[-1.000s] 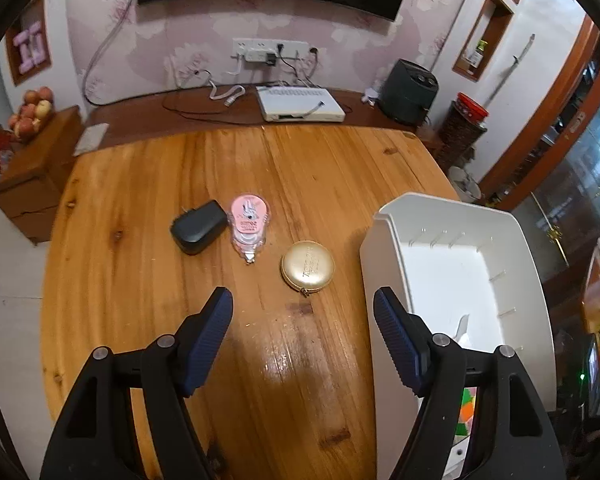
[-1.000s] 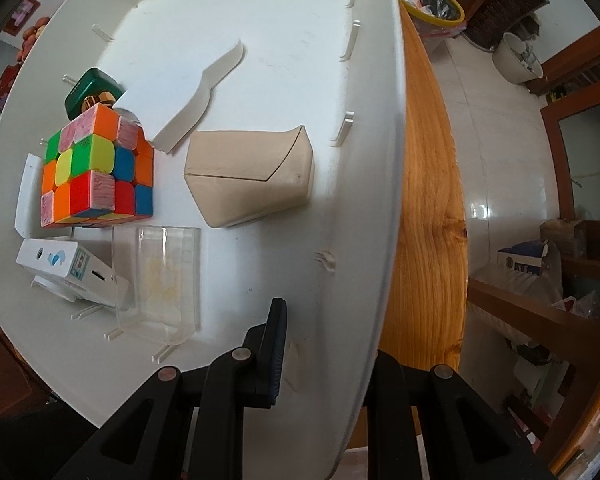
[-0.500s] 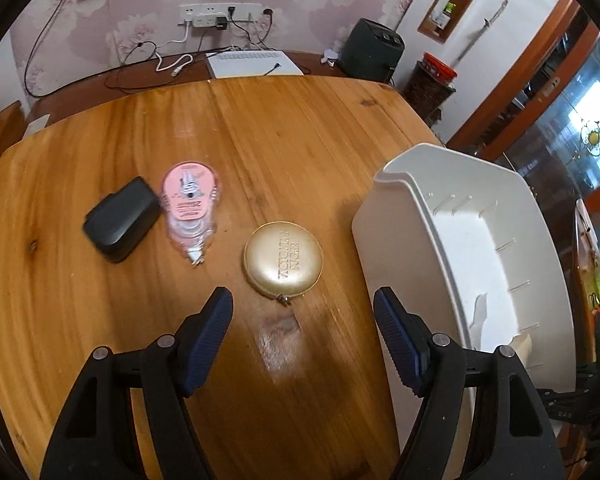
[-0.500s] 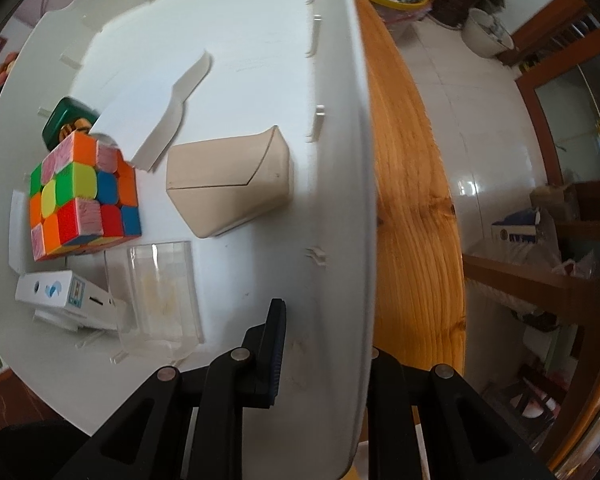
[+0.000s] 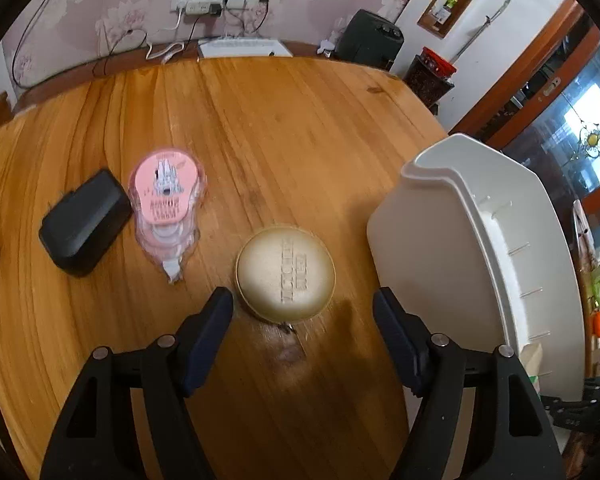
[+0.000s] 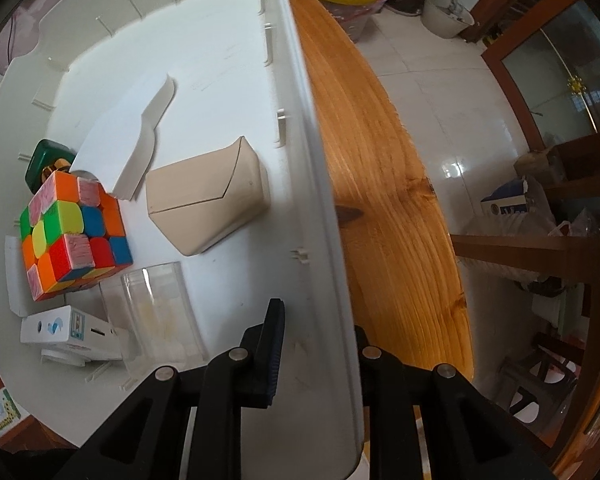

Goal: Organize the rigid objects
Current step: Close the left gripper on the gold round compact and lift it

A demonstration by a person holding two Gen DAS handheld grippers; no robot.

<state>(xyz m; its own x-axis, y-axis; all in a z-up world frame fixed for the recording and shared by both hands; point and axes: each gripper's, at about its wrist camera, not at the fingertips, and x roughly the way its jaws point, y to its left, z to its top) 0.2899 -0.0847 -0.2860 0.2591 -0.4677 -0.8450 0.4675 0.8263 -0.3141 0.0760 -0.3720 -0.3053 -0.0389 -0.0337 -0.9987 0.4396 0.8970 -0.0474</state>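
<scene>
- Left wrist view: the left hand-held gripper [image 5: 303,306] hangs over the wooden tabletop [image 5: 260,128] with its two blue-padded fingers spread wide and nothing between the pads.
- The round gold case with embossed lettering [image 5: 285,273] lies flat on the tabletop just beyond the fingertips, nearer the left finger than the right one.
- Left of the gold case lies a clear plastic correction-tape dispenser with a pink label [image 5: 166,200], and touching its left side sits a black rounded plastic adapter [image 5: 85,227].
- Right of the gold case stands the white plastic bin with ribbed inner walls [image 5: 432,236], apart from the case.
- Right wrist view: the right hand-held gripper [image 6: 318,346] points down at the same white bin [image 6: 316,184], one finger inside the wall and one outside, pinching the rim.
- Inside the bin, left of the pinched wall, rest a beige wedge-shaped box [image 6: 208,200], a multicoloured puzzle cube [image 6: 73,232], a clear plastic box [image 6: 156,312], a small white carton with blue print [image 6: 66,332], a loose white plastic divider piece [image 6: 128,148] and a dark green object [image 6: 44,160] partly hidden behind the cube.
</scene>
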